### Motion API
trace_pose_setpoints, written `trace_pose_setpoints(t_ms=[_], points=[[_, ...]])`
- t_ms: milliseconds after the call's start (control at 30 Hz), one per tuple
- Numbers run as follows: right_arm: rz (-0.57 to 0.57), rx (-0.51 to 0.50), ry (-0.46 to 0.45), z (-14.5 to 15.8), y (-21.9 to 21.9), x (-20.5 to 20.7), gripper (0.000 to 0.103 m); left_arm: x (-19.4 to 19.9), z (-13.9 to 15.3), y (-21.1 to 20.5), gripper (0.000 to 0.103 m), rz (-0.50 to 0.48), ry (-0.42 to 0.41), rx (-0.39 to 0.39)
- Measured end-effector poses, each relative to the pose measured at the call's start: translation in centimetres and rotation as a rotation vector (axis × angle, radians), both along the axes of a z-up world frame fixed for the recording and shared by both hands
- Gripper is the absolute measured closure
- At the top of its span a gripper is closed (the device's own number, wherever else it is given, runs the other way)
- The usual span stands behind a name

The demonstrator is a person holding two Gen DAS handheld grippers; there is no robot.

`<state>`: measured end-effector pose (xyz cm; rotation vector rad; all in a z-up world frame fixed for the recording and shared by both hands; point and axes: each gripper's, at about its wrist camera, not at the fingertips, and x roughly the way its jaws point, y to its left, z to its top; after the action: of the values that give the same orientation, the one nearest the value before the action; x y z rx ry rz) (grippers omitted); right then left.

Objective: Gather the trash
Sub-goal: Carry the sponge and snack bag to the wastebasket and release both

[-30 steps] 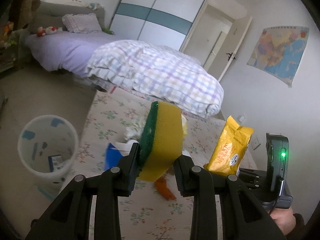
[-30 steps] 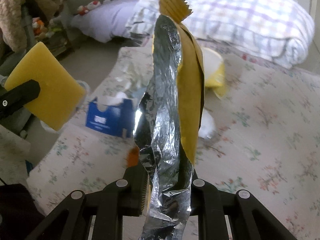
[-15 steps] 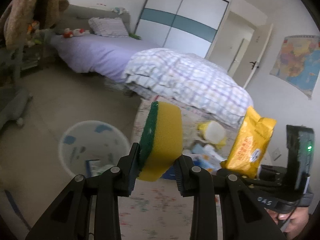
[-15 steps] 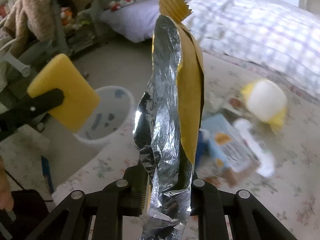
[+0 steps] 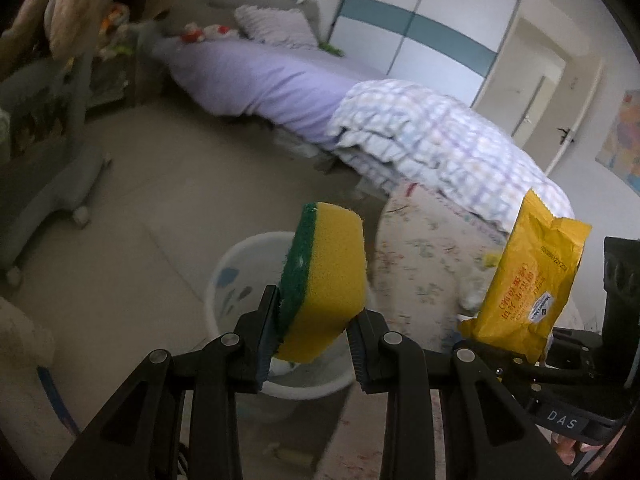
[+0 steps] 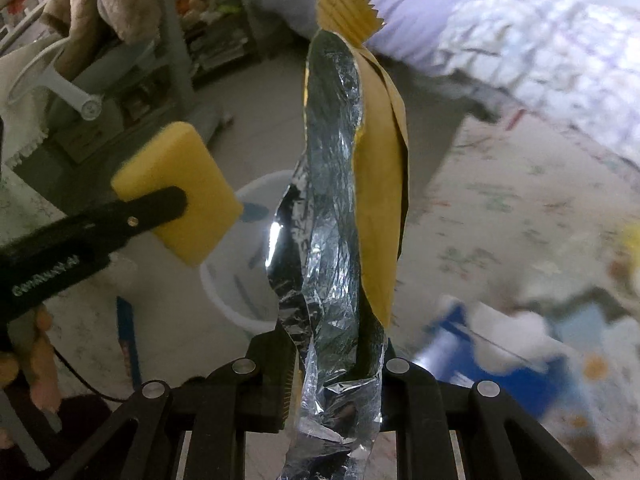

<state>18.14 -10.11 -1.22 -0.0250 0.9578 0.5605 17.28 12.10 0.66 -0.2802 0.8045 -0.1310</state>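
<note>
My left gripper [image 5: 314, 334] is shut on a yellow sponge with a green scouring side [image 5: 326, 280], held over the near rim of a white waste bin [image 5: 236, 276] on the floor. My right gripper [image 6: 334, 372] is shut on an empty yellow snack wrapper with a foil inside [image 6: 340, 208], standing upright between its fingers. From the right wrist view the sponge [image 6: 180, 188] and the left gripper [image 6: 160, 208] hang at the left, with the bin [image 6: 240, 280] behind the wrapper. In the left wrist view the wrapper [image 5: 528, 280] shows at the right.
A floral mat [image 6: 500, 200] on the floor carries more litter: a blue tissue box [image 6: 500, 356] and a yellow-white item [image 6: 630, 244], both blurred. A bed with a checked quilt [image 5: 440, 140] lies behind. A grey rolling chair [image 5: 60, 168] stands left.
Both grippers swung left, away from the mat with the litter. The bin moved from the far left of the left wrist view to right under the sponge. Both grips are unchanged.
</note>
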Motion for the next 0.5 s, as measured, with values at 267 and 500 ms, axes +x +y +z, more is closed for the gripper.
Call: trace_pose_setpoints(t_ms=[267,500], points=[[0.014,-0.024,0.059,-2.7,3.0,2.9,0.083,2.2,-3.3,1.5,0.067,0.003,0.053,-0.012],[0.005,-0.062,0.103,-4.0,4.4,4.6,0.082,2.3,-4.5,3.1,0.013,0.086,0.131,0.036]])
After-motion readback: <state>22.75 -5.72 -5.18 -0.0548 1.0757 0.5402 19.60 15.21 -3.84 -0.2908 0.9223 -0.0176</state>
